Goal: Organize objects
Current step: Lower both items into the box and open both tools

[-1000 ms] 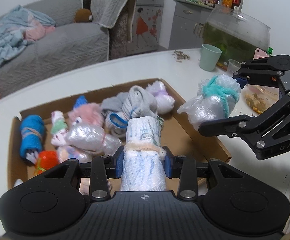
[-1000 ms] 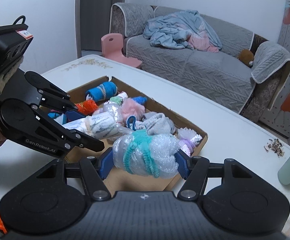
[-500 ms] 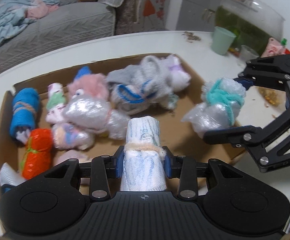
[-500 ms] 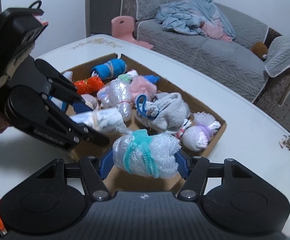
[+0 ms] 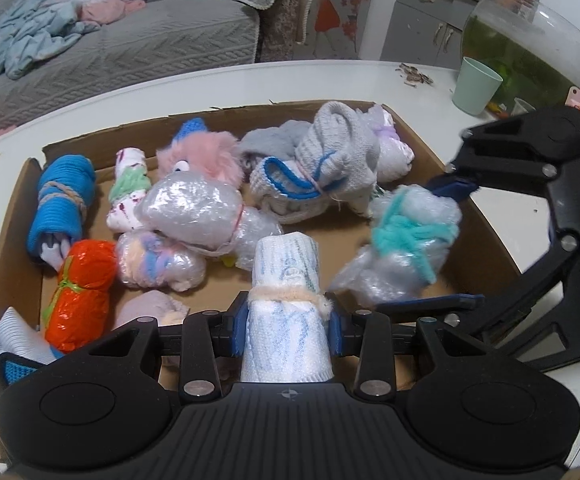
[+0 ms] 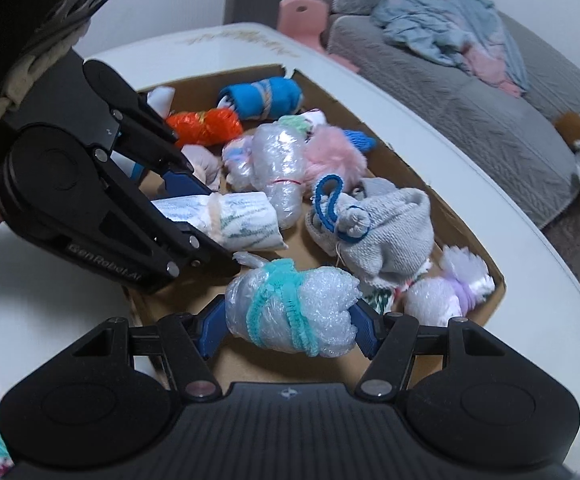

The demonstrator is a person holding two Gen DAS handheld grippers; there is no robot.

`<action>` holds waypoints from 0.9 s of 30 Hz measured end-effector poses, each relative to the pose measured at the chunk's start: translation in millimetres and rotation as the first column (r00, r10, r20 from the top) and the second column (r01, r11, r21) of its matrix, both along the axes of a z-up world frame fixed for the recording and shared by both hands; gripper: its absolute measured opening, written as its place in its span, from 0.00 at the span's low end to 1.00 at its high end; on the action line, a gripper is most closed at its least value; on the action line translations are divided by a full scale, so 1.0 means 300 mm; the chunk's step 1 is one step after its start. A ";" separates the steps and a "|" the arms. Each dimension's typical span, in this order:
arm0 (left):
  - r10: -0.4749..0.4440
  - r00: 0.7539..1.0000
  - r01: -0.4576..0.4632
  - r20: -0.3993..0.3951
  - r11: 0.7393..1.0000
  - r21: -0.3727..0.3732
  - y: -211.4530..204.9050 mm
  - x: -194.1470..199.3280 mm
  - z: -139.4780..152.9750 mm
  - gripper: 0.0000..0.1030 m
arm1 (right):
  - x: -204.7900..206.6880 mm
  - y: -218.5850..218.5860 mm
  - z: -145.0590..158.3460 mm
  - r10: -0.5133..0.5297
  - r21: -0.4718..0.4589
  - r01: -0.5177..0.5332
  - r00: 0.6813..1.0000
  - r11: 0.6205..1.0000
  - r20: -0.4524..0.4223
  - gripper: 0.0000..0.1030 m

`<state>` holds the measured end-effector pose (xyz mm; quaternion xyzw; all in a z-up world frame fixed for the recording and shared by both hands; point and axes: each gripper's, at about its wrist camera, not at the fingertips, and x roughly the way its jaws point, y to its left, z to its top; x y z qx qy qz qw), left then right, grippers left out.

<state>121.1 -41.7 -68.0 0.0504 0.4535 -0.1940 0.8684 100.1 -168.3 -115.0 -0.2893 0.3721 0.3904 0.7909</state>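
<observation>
A shallow cardboard box [image 5: 486, 236] [image 6: 466, 248] on a white table holds several tied bundles: blue, orange, pink fluffy, grey knit, bubble wrap. My left gripper [image 5: 285, 320] [image 6: 205, 216] is shut on a white roll with blue print [image 5: 285, 280] [image 6: 245, 220], held over the box's near side. My right gripper [image 6: 290, 328] [image 5: 446, 248] is shut on a bubble-wrap bundle tied with teal yarn [image 6: 290, 312] [image 5: 406, 244], held over the box's right part, close beside the left gripper.
A green cup [image 5: 476, 84], a glass fish bowl [image 5: 530, 48] and scattered seeds [image 5: 414, 78] stand on the table beyond the box. A grey sofa with clothes [image 5: 89, 40] and a pink stool [image 6: 302, 20] lie behind.
Both grippers have moved forward and down over the box with their bundles still held. The right gripper's bundle has come in over the box's right part.
</observation>
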 end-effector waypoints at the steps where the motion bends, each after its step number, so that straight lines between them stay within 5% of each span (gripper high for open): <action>1: -0.008 1.000 0.008 0.000 1.000 -0.001 -0.004 0.001 -0.002 0.43 | 0.006 0.001 -0.004 0.012 -0.008 -0.013 1.000 1.000 -0.008 0.58; 15: -0.188 0.982 0.188 -0.009 0.979 0.075 -0.085 -0.002 -0.009 0.46 | 0.046 -0.014 -0.038 0.110 -0.052 -0.114 0.991 0.992 -0.073 0.62; 20: -0.225 0.974 0.227 -0.022 0.967 0.117 -0.106 0.002 -0.013 0.70 | 0.050 -0.007 -0.043 0.123 -0.085 -0.129 0.990 0.988 -0.069 0.69; 27: -0.193 0.981 0.196 -0.036 0.971 0.137 -0.096 0.016 -0.019 0.80 | 0.059 -0.016 -0.047 0.094 -0.113 -0.102 0.993 0.988 -0.072 0.80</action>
